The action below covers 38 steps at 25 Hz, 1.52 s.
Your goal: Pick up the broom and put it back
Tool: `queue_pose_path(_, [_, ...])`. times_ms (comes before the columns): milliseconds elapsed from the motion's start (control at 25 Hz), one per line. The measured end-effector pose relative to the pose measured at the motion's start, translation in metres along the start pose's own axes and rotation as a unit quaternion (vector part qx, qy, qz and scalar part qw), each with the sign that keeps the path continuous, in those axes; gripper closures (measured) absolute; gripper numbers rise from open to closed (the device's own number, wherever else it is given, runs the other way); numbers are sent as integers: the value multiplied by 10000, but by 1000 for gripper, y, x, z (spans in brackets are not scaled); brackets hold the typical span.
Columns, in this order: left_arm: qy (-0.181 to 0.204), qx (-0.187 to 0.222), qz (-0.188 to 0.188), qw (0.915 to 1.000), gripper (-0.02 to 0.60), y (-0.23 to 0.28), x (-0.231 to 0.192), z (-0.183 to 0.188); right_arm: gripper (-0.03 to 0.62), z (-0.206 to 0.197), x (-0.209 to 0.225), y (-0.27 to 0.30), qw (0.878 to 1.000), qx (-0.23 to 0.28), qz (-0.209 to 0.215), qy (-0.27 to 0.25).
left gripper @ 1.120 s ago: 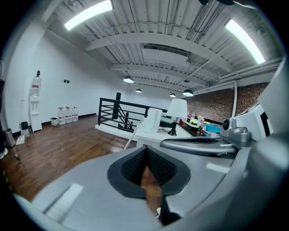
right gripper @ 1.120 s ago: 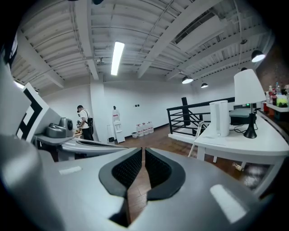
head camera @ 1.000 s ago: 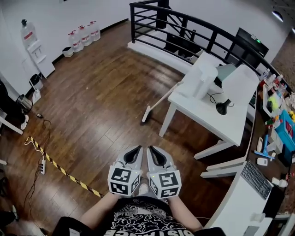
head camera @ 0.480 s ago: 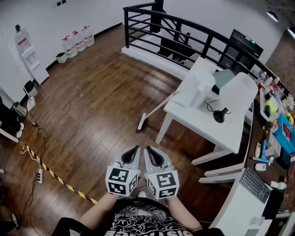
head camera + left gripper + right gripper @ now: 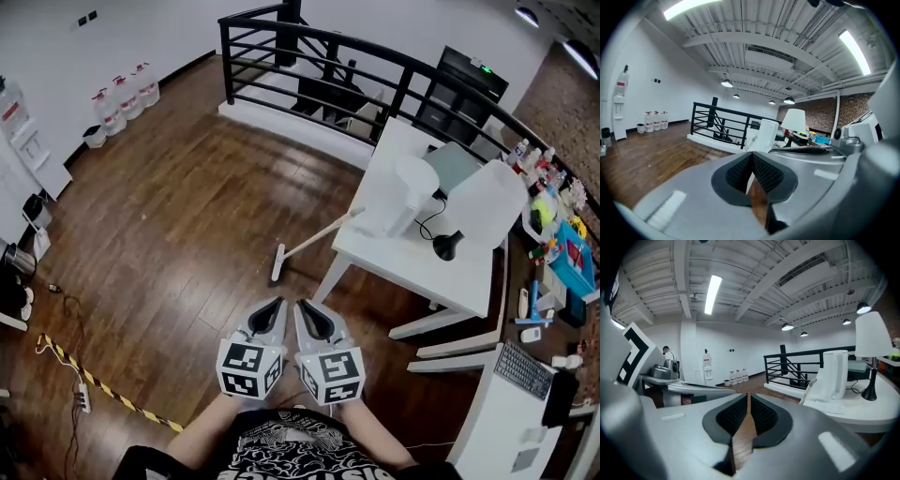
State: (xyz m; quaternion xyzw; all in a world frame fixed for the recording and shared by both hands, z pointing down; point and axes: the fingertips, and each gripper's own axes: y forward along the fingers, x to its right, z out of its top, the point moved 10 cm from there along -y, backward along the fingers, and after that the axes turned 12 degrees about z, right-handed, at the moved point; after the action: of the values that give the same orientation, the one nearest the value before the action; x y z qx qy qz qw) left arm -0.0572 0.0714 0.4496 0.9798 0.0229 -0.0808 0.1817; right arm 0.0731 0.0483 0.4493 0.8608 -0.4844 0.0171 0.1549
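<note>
- My left tongs [image 5: 276, 307] and right tongs [image 5: 307, 307] are held low in front of my body. They sit side by side and almost touch, and both point out over the wooden floor [image 5: 187, 216].
- Left tongs: the jaws are pressed together at the tips, with nothing between them.
- Right tongs: the jaws are likewise pressed together and pinch nothing.
- A yellow-and-black striped tape [image 5: 103, 384] lies on the floor to my left, well apart from both tongs.
- The broom [image 5: 314, 239] is ahead of the tongs, well apart from them and not held.
- The broom's head rests on the floor. Its handle slants up to the right, and the top end leans against the near-left edge of the white table [image 5: 403, 253].
- On the table stand a tall white container [image 5: 412, 183] and a lamp [image 5: 487, 202] with a white shade and a black base.
- A black railing [image 5: 309, 66] runs behind the table.
- Several water bottles [image 5: 122, 89] stand in a row on the floor by the far left wall.
</note>
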Motion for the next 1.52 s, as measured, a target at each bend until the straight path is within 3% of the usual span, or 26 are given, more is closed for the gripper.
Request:
queue_pose_path(360, [130, -120, -641, 9978, 575, 59, -60, 39, 592, 27, 14, 74, 9971, 67, -708, 257])
queue_pose_path(880, [301, -215, -1418, 9892, 575, 113, -100, 72, 578, 49, 47, 120, 9820, 411, -1756, 567])
queue_pose_path(1240, [420, -207, -1819, 9822, 575, 137, -97, 78, 550, 36, 93, 111, 9589, 797, -2558, 932])
queue_pose_path(1520, [585, -218, -1948, 9789, 575, 160, -91, 83, 443, 21, 138, 111, 9401, 1161, -2905, 1352])
